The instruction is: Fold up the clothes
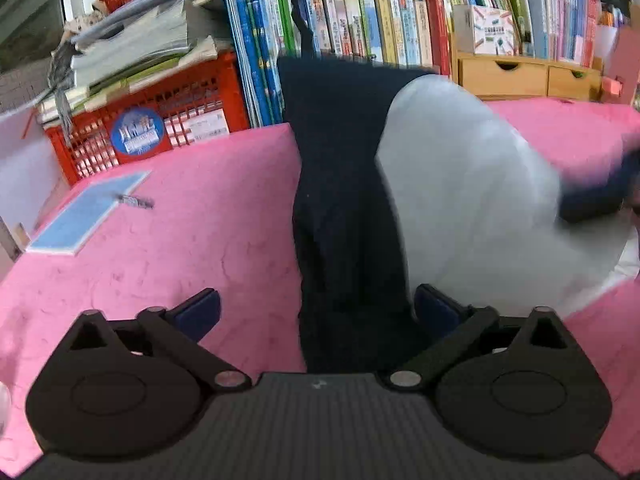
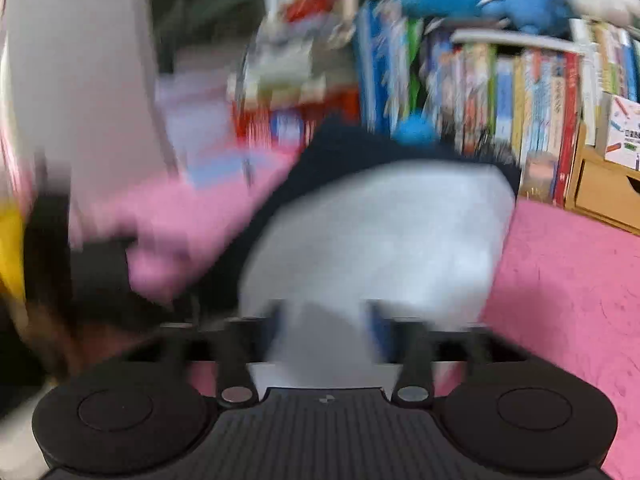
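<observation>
A dark navy garment [image 1: 344,200] lies on the pink tablecloth [image 1: 180,240], stretched in a long band from the left gripper [image 1: 316,312] away toward the row of books [image 1: 380,20] at the back edge of the cloth. A pale grey-white part of the clothing [image 1: 468,208] rises in a blurred, rounded fold just beside the navy band, on its right side, and touches it along its edge.

The left gripper sits low over the near end of the navy band. Its jaws stand wide apart, one blue pad over bare pink cloth to the left of the band, the other at the seam between navy and grey, and nothing is pinched between them.

In the right wrist view, everything is smeared by motion. The right gripper [image 2: 326,320] has its jaws drawn in to a narrow gap, and the grey-white fabric [image 2: 380,232] runs down between the two blue pads, so it appears to be holding that fabric. The navy part [image 2: 332,148] shows behind the grey fold.

To the left of the navy band, a blue notebook [image 1: 88,212] lies flat on the pink cloth with a pen [image 1: 134,200] at its edge, and an orange crate [image 1: 160,120] stacked with papers stands behind it. A wooden drawer box [image 1: 528,76] stands to the right of the band, below the books.
</observation>
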`<state>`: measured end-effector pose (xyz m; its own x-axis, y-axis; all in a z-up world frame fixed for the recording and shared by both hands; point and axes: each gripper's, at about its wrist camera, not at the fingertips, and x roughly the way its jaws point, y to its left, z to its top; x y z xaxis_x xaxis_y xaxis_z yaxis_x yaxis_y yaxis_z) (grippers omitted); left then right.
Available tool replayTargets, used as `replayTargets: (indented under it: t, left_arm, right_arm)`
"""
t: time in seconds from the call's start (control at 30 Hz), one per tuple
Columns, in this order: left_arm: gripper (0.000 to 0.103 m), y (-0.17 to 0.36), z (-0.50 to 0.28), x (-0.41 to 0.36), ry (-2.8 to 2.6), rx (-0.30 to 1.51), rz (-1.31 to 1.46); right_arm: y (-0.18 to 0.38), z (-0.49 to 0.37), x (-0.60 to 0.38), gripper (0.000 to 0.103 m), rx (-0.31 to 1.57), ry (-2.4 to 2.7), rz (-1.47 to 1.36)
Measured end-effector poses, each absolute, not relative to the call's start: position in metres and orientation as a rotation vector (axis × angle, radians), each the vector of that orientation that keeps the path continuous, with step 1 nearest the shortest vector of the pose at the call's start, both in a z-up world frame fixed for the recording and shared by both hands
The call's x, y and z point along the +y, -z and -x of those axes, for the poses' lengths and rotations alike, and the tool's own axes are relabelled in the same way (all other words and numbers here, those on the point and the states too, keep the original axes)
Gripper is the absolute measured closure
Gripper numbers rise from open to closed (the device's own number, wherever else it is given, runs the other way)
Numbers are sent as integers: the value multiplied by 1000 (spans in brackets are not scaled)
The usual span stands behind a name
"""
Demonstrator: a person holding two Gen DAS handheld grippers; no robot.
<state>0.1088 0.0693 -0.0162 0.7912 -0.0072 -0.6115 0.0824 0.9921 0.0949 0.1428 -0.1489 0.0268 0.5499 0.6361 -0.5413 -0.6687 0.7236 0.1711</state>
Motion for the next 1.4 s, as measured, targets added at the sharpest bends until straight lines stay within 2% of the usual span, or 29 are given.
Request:
replayTargets:
  t: [0.07,0.13,0.2,0.37,0.43,0.53,0.6,0.77,0.93,1.13,1.2,1.3,1.4]
  left_arm:
    - [0,16,-110,74,64,665,-107]
    - [0,17,-110,76,75,664,-113]
    - [0,18,-109,79,85,664,-113]
    - [0,21,-107,93,60,675,-73]
    - [0,22,-109,100,57,689,-37]
    - [0,22,-110,104,68,699,-16]
    - [0,22,-108,104,68,695,-20]
    - [0,16,-102,115,38,681,11]
    - [0,-13,-77,133,-92,628,113]
    - [0,-62,-66,77,-112,446,20]
    - [0,-65,-75,50,-29,413,-19]
    - [0,-39,-107,12,-22,483,-138]
    - [0,-2,-123,14,-97,567,-220]
  right_arm:
    - [-41,-169,-129,40,601,-773,65]
    - [-50,-198,-94,46,597,-766,138]
    - [-42,-231,-51,59,623,-774,204]
    - [11,-305,28,60,719,-720,313]
    - [19,-311,44,60,695,-711,342]
    - [11,-301,48,50,681,-696,392]
    - [-7,-278,21,32,638,-741,330]
    - [-44,-201,-90,24,536,-791,246]
    - [-22,-131,-180,22,591,-664,315]
    - [0,-96,-181,20,581,-708,240]
    - [3,-88,-159,15,524,-673,308]
    - [13,-83,-133,14,476,-572,423]
    - [21,-81,-137,13,441,-431,494]
